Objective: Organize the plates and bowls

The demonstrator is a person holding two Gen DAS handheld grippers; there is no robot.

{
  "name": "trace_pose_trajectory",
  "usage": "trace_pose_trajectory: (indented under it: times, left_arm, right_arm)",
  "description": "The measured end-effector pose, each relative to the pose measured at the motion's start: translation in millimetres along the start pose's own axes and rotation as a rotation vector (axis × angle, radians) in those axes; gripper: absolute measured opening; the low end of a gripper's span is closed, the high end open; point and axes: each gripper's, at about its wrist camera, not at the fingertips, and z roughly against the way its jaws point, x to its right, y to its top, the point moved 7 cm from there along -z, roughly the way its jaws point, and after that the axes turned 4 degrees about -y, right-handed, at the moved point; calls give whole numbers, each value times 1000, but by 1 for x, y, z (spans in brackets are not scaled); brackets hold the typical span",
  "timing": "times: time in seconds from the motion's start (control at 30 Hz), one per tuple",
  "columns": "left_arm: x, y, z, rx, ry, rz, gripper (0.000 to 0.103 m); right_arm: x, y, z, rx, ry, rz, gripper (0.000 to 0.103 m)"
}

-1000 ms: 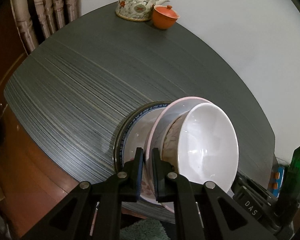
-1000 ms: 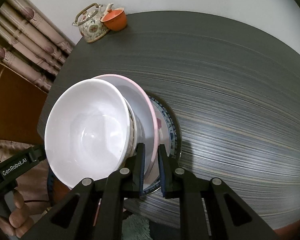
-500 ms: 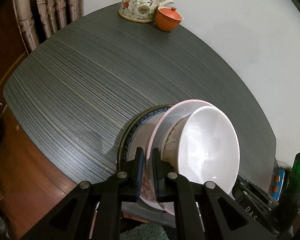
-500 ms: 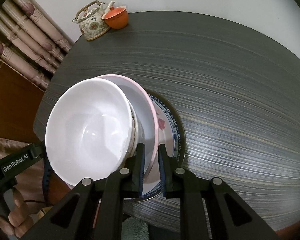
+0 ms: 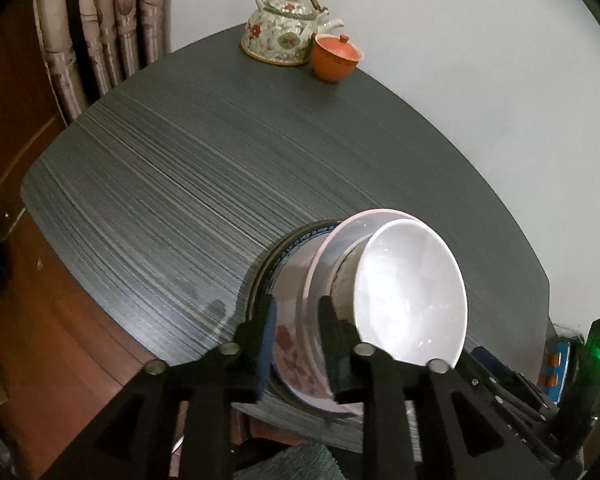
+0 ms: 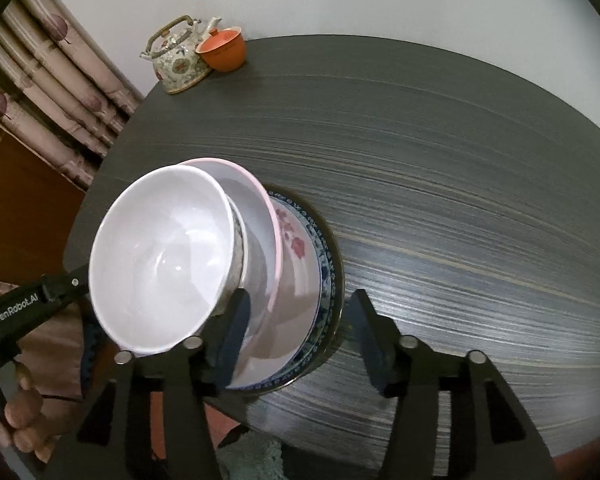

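A stack of dishes sits at the near edge of the dark table [image 5: 180,180]. At the bottom is a blue-patterned plate [image 5: 288,248] [image 6: 324,264]. On it lies a pink-rimmed plate with red flowers [image 5: 296,344] [image 6: 256,216], then a patterned bowl [image 5: 344,276] [image 6: 238,248]. A white bowl [image 5: 412,292] [image 6: 160,256] is on top. My left gripper [image 5: 298,320] straddles the pink plate's rim, its jaws opening and the pads off the rim. My right gripper [image 6: 300,320] straddles the opposite rim, jaws opening wider and touching nothing.
A floral teapot [image 5: 282,34] [image 6: 178,60] and an orange lidded cup [image 5: 336,58] [image 6: 224,50] stand at the table's far edge by the white wall. Curtains [image 5: 100,32] hang at the left. A person's hand [image 6: 20,420] holds the left gripper's handle.
Both grippers were shut on the pink plate's rim and have let go, their fingers now spread apart. The stack has settled onto the blue plate and the table.
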Motion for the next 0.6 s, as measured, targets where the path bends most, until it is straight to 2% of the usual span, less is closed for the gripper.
trace_pose_trajectory:
  times: [0.1,0.27,0.3,0.33,0.47,0.6]
  left_arm:
    - [-1,-3,13,35,20,-12,35]
    - [5,-13,32,103,93,-85,38]
    - [7,-16,34,116,111,-103,46]
    - [10,-20,37,131,130,-123,50]
    - [23,-34,43,169,171,-187,51]
    - [32,-44,43,172,188,-212,51]
  right_arm:
    - [2,-3,8,22,-6,13,60]
    - [3,-14,23,78,-4,46,74]
    - [2,-17,26,93,-8,57,74]
    - [1,-20,28,109,-13,67,76]
    - [-4,-30,31,153,-8,106,85]
    - [-10,-41,27,143,21,127,87]
